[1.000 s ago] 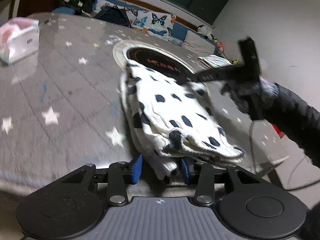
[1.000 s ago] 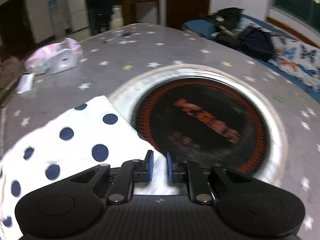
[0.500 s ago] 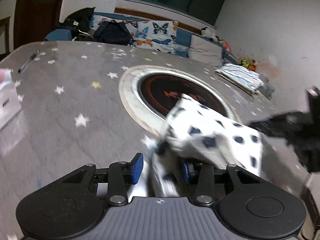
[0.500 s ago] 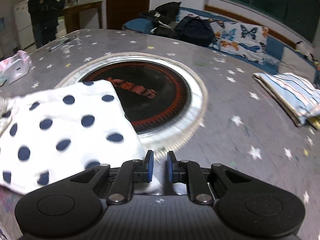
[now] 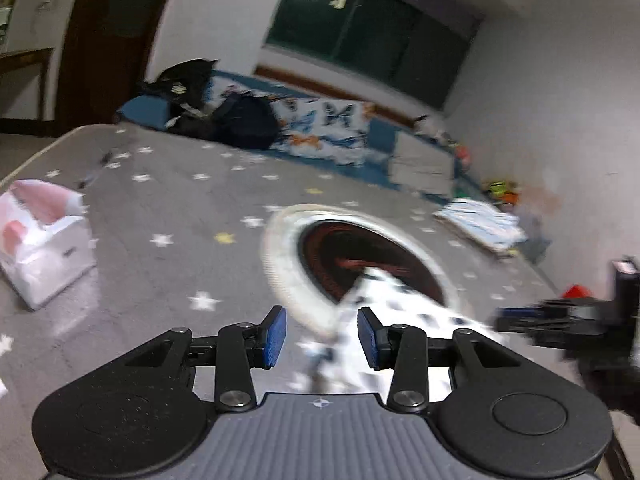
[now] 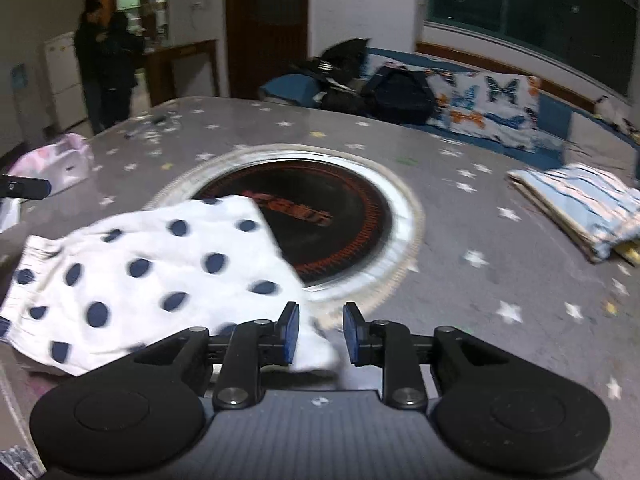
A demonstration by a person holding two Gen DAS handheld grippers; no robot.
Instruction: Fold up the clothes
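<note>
Two grippers work one polka-dot garment (image 6: 152, 276), which lies on the star-patterned table (image 6: 500, 240), its far corner overlapping the round black cooktop (image 6: 320, 208). The right gripper (image 6: 318, 334) has just been opening; its jaws stand apart with the near right cloth corner loose between them, pads not pressing. The left gripper (image 5: 322, 336) is parted too, and blurred cloth seems to hang between its pads, probably unclamped. Soft, light and limp, the garment will sag and slide; hems and corners look the best holds. A white plastic bag (image 5: 44, 240) sits at the far left, contents unreadable. Folded striped cloth (image 6: 580, 208) rests far right.
</note>
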